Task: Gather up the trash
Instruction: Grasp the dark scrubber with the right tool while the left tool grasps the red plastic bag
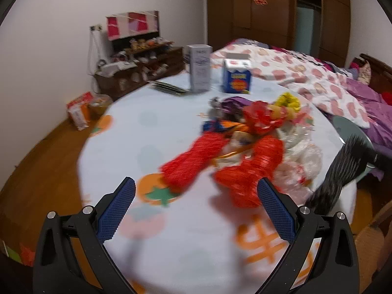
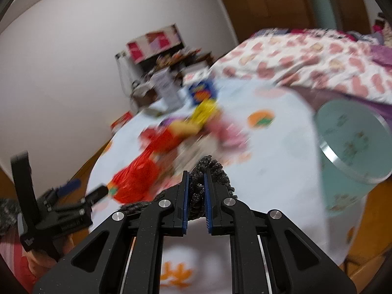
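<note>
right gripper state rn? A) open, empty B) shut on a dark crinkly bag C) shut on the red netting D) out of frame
B: in the right wrist view the right gripper has its blue pads nearly together with the dark crinkly bag pinched between them; the red netting lies apart on the table, and the left gripper is open over it.

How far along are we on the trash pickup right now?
Early. Nothing looks collected yet: the wrapper pile still covers the table. In hand: the right tongs are shut on a black bag. The left tongs are open and empty near the red wrappers. Left: bagging the whole pile.
</note>
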Demonstrator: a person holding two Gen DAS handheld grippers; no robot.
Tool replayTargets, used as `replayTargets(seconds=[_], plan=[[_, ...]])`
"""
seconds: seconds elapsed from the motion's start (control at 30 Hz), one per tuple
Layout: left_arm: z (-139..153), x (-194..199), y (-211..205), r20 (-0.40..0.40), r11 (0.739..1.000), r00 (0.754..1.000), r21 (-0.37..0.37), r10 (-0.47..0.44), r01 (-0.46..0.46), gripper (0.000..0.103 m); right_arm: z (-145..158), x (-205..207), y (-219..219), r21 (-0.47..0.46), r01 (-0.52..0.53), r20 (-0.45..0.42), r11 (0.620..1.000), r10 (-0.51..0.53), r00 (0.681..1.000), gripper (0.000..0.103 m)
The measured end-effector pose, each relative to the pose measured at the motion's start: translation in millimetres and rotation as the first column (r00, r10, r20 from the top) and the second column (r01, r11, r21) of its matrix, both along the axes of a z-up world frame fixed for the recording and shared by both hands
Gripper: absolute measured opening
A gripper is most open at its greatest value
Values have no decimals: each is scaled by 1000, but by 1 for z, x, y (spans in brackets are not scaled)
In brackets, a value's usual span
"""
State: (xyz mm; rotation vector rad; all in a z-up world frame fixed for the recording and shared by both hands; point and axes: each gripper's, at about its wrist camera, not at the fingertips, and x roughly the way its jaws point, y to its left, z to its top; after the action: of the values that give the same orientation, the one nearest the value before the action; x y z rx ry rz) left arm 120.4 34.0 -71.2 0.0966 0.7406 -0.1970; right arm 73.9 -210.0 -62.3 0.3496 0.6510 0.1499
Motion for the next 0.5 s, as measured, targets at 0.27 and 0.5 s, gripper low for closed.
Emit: replayTargets(seconds=[0.27,0.5], plan=[[-22,22,-39,-43,997,996,19,-74,75,74,4,11,-41,-29,106,23,994,-105,994,12],[-27,24,-33,-61,995,994,-31,-94,92,29,2,13,-60,39,133,39,990,-135,990,12]])
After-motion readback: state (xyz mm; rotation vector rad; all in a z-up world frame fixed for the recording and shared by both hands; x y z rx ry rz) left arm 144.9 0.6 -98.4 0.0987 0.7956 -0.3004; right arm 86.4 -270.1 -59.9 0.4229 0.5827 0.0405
